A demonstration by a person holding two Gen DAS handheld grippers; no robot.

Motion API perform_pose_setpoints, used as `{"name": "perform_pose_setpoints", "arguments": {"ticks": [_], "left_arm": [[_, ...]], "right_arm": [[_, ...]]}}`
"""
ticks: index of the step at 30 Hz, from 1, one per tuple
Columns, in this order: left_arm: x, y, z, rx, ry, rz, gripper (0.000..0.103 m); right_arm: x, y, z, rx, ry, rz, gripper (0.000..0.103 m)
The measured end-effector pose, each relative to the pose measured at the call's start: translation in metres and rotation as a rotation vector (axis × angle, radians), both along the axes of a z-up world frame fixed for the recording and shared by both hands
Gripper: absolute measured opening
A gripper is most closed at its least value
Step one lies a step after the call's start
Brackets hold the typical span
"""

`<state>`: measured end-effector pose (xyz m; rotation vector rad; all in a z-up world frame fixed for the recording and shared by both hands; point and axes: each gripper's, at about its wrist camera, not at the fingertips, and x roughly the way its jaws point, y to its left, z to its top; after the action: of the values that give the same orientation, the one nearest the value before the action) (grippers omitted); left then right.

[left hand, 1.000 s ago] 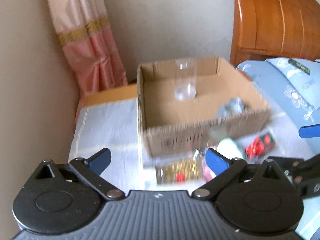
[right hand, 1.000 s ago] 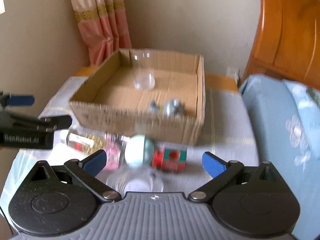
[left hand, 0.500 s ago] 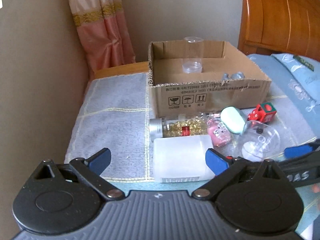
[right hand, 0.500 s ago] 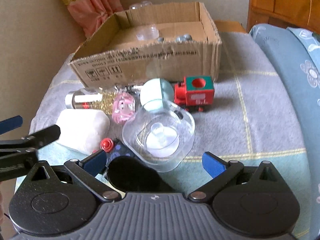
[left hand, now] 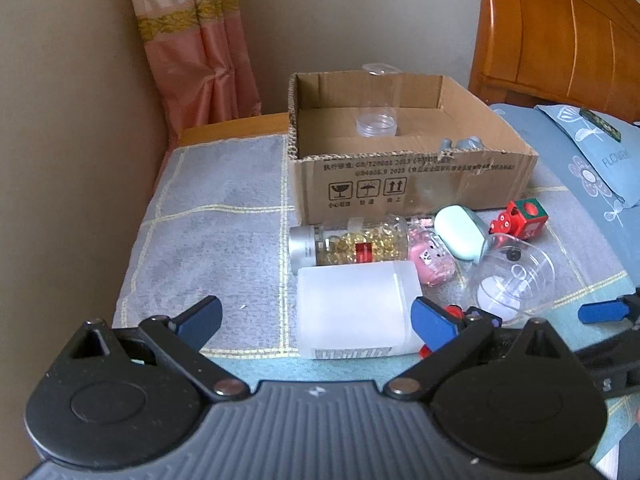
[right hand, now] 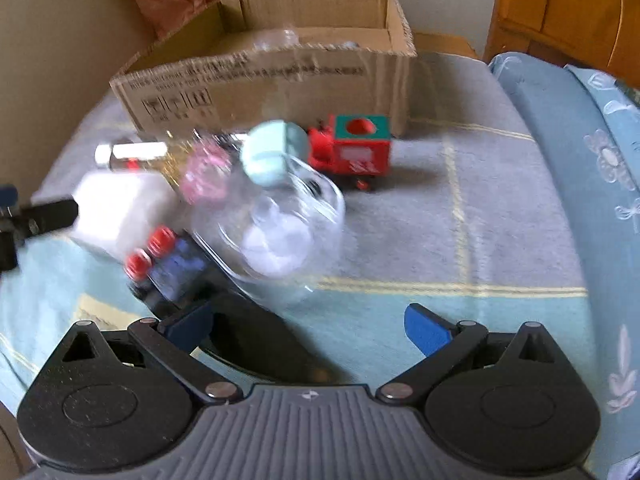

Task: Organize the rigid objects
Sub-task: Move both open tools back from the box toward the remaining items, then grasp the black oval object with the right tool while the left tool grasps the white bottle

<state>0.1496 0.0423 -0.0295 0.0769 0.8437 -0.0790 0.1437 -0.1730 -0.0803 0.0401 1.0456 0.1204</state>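
Observation:
An open cardboard box (left hand: pixel 412 184) (right hand: pixel 264 80) holds a clear jar (left hand: pixel 376 122) and a grey metal piece (left hand: pixel 460 145). In front lie a bottle of yellow capsules (left hand: pixel 352 242), a white plastic bottle (left hand: pixel 356 312) (right hand: pixel 120 208), a pink toy (left hand: pixel 432 258), a mint case (left hand: pixel 460 232) (right hand: pixel 268 152), a red toy train (left hand: pixel 520 220) (right hand: pixel 352 148) and a clear round container (left hand: pixel 516 276) (right hand: pixel 276 224). My left gripper (left hand: pixel 316 320) is open, just short of the white bottle. My right gripper (right hand: pixel 308 326) is open, just short of the clear container.
A dark toy with red knobs (right hand: pixel 168 260) and a black round object (right hand: pixel 256 340) lie by the right gripper. A grey checked cloth (left hand: pixel 216 220) covers the table. Blue bedding (right hand: pixel 580 168) and a wooden headboard (left hand: pixel 560 32) are on the right, a pink curtain (left hand: pixel 196 48) behind.
Both grippers have pulled back and down from over the box toward the objects in front of it. The right view is now blurred from motion. Both stay open.

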Motion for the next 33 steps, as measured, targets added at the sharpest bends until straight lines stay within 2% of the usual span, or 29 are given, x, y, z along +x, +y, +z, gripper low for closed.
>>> {"name": "perform_pose_setpoints", "arguments": {"ticks": [6, 10, 14, 18, 20, 22, 30, 33], "left_arm": [[0.007, -0.004, -0.004, 0.001, 0.012, -0.012, 0.1], [0.008, -0.004, -0.005, 0.0, 0.021, -0.02, 0.1], [0.01, -0.003, -0.007, 0.003, 0.03, -0.03, 0.1], [0.012, -0.005, -0.007, -0.012, 0.036, -0.058, 0.1], [0.013, -0.008, -0.008, -0.02, 0.037, -0.076, 0.1], [0.015, -0.012, -0.009, -0.017, 0.038, -0.091, 0.1], [0.027, -0.026, -0.022, 0.028, 0.046, -0.139, 0.1], [0.034, -0.027, -0.03, 0.061, 0.063, -0.123, 0.1]], "right_arm": [[-0.006, 0.003, 0.001, 0.047, 0.005, 0.075, 0.103], [-0.008, 0.021, -0.005, -0.041, -0.04, 0.116, 0.103], [-0.012, 0.016, -0.005, -0.046, -0.066, 0.143, 0.103], [-0.016, -0.006, -0.007, -0.05, -0.083, 0.131, 0.103], [-0.019, -0.016, -0.01, -0.105, -0.09, 0.113, 0.103], [-0.021, -0.027, -0.012, -0.093, -0.106, 0.092, 0.103], [-0.027, -0.038, -0.018, -0.09, -0.147, 0.089, 0.103], [-0.028, -0.039, -0.017, -0.09, -0.144, 0.092, 0.103]]}}
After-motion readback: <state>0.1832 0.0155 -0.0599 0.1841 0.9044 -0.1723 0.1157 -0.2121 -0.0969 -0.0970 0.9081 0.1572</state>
